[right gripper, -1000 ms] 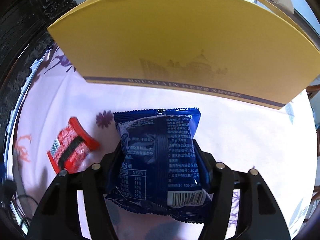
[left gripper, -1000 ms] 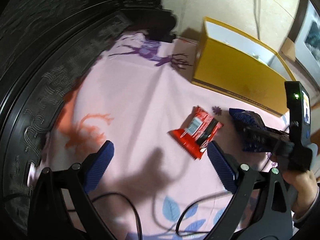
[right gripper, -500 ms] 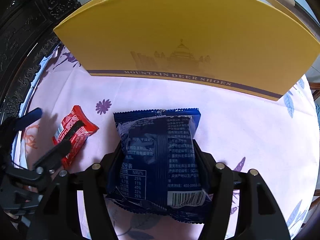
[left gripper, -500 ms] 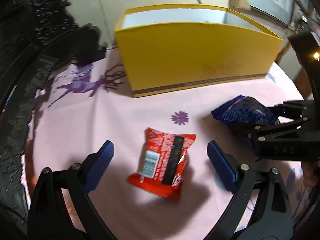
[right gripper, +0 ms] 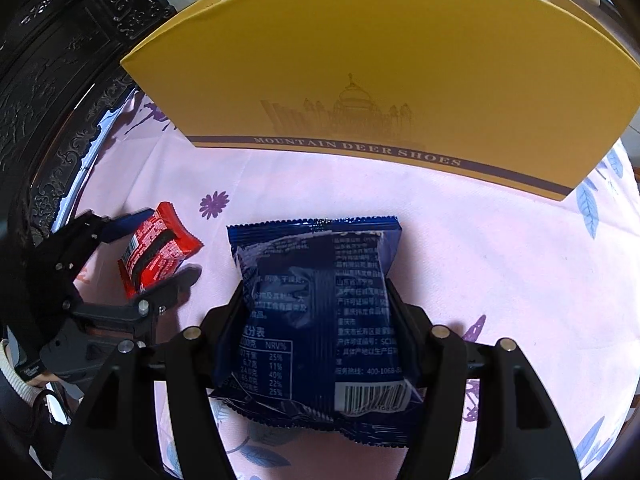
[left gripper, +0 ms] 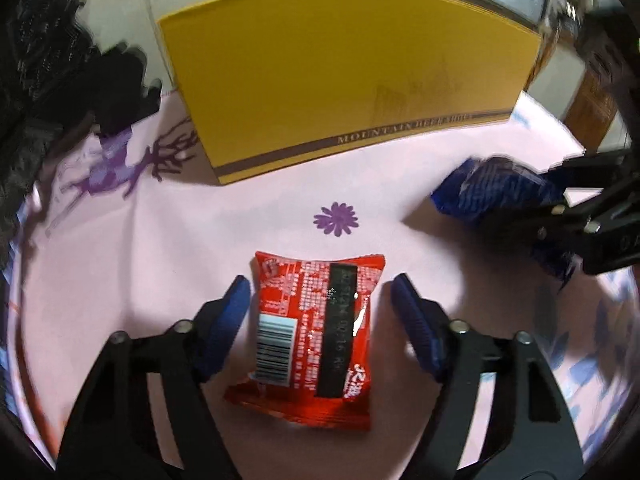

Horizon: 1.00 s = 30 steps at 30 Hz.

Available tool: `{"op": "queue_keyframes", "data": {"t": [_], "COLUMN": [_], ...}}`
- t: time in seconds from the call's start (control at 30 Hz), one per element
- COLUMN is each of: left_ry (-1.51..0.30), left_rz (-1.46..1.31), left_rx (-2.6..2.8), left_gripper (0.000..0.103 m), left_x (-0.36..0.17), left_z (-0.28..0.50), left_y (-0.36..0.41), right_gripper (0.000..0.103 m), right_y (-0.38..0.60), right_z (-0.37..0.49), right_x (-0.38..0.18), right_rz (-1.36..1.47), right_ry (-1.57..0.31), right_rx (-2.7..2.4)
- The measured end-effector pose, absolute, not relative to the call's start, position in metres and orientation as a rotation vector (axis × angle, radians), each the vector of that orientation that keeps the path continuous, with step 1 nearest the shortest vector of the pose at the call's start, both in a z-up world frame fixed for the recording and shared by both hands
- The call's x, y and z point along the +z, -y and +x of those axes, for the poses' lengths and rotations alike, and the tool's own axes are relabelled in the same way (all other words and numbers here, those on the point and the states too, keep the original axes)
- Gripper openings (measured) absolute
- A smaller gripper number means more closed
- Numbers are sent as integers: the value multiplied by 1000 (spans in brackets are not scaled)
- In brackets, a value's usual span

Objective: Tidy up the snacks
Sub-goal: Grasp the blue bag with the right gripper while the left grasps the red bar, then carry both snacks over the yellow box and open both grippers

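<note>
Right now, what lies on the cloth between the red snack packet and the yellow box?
Only bare pink tablecloth with a printed purple flower separates the red snack packet from the yellow box; the left wrist view shows it best.

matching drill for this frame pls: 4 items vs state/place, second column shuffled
1. red snack packet
2. blue snack packet
3. yellow box
4. purple flower print

a. clamped in the right gripper
b. standing at the far side of the cloth
c. lying flat between the left gripper pads, gaps on both sides
d. on the cloth between red packet and box

Pairs: 1-c, 2-a, 3-b, 4-d
</note>
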<state>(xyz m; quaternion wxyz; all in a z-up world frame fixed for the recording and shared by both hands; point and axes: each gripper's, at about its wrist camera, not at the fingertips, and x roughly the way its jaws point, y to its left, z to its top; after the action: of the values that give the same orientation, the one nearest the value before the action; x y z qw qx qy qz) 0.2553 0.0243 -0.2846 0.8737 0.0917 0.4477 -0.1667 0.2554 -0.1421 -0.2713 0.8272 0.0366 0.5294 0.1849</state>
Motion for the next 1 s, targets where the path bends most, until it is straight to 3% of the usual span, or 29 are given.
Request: {"op": "queue_keyframes", "data": {"t": [0.13,0.2,0.63,1.0], "left_ry": [-909,-900,-911,-885], "left_rz": [210,219,195,145], "left_rx": [-378,-383,-278,-168], "left_gripper": [49,44,44,44], "left_x": [-283,-282,-279,-239], "left_z": [247,244,242,223], "left_y": [-19,-16,-13,-18], "right_gripper": [64,64,64,64], "right_y": [145,144,141,145], "right_z": [254,252,250,235], "right_x": [-271,-271,-267,-240], "right_rz": [66,56,15,-2], "right_ry": [-1117,-1114,-1107,-1049], "right_rx": [403,406,413,416]}}
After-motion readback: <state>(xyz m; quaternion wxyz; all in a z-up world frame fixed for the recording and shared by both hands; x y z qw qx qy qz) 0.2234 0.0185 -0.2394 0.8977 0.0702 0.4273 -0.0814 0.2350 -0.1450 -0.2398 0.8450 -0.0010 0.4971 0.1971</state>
